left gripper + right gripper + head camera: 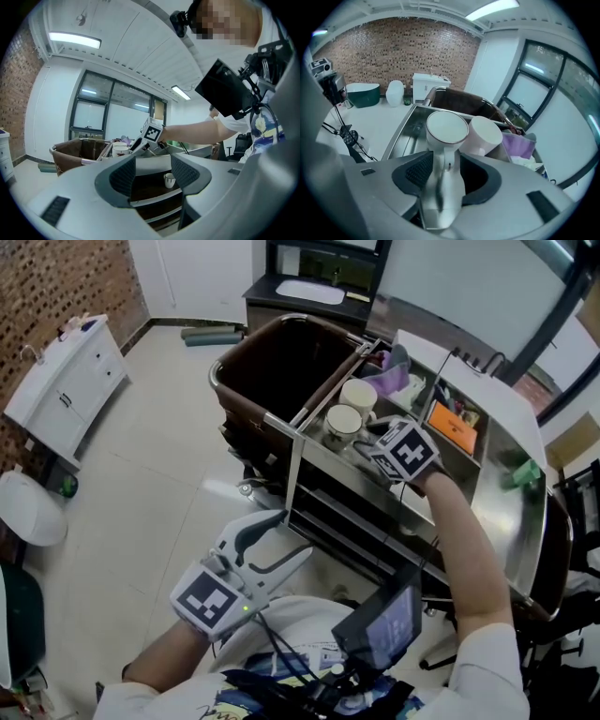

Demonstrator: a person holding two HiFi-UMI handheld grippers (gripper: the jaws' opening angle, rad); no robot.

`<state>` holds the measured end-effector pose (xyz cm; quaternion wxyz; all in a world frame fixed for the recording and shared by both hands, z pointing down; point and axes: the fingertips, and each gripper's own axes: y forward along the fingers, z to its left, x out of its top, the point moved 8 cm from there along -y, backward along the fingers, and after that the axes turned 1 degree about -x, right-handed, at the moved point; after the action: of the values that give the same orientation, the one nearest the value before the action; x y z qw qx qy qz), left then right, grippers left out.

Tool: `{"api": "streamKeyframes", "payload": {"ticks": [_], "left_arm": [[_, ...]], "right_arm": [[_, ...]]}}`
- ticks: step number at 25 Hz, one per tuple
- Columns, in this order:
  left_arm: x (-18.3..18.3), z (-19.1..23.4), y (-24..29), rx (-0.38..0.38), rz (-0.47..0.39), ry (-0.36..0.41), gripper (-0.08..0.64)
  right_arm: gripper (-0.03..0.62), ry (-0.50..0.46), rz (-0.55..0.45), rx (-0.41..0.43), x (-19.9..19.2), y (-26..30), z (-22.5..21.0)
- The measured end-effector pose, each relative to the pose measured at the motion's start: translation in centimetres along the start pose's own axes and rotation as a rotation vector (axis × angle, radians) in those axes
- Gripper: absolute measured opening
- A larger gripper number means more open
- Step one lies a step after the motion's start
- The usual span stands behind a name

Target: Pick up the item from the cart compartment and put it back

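The right gripper (446,171) is held over the top of the steel cart (511,521), reached out at arm's length into the open compartment (330,448) at the cart's near left end. Its fingers (417,171) are spread wide. The near side of the front cup (446,126) is seen between them, blurred by closeness, and it cannot be made out that either pad presses on it. This white cup is standing in the compartment with its mouth open toward the camera on the gripper. A second cup (485,136), also white, is set just beside it, on the far right, the two seeming to touch. Beyond the cups a purple cloth (520,143) is bunched in the next section, and a brown bin (459,101) is hung at the cart's end.

In the head view the two cups are seen side by side, the front cup (343,421) nearest the right gripper (364,442) and the second cup (359,395) behind it.

The left gripper (286,538) is held low and close to the person's body, well apart from the cart's top. Its fingers (123,176) are spread wide and nothing is held between them. Past them, a small cup (168,179) is seen standing on a lower shelf (150,185) of the cart.
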<state>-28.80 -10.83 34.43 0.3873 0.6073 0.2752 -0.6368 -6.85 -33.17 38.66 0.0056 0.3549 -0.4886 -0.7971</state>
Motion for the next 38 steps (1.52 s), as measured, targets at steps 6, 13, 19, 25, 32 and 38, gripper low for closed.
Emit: {"api": "streamKeyframes", "payload": {"ticks": [6,13,19,25,32,38], "left_arm": [[-0.1,-0.4,0.3,-0.019,0.001,-0.002,0.242],[-0.4,-0.8,1.6,-0.04,-0.02,-0.034,0.242],[-1.2,-0.9,2.7,-0.087,0.026,-0.029,0.242],[-0.6,-3.3,7.2,-0.235,0.047,0.045,0.242],[0.9,-7.3,8.7,-0.295,0.048,0.062,0.242],[1.3,-12.5,9.1,-0.277,0.06,0.08,0.242]], "right_arm": [[0.21,0.107,-0.198,-0.066,-1.7,-5.7,-1.1],[0.209,0.215,-0.511,-0.228,-7.2,-15.5,2.8],[0.191,0.393,-0.605,-0.403,-15.3,-24.2,10.2],[0.19,0.535,-0.552,-0.588,-21.3,-32.7,16.4],[0.19,0.563,-0.533,-0.654,-24.3,-38.3,20.1],[0.189,0.582,-0.594,-0.631,-27.4,-42.0,21.2]]}}
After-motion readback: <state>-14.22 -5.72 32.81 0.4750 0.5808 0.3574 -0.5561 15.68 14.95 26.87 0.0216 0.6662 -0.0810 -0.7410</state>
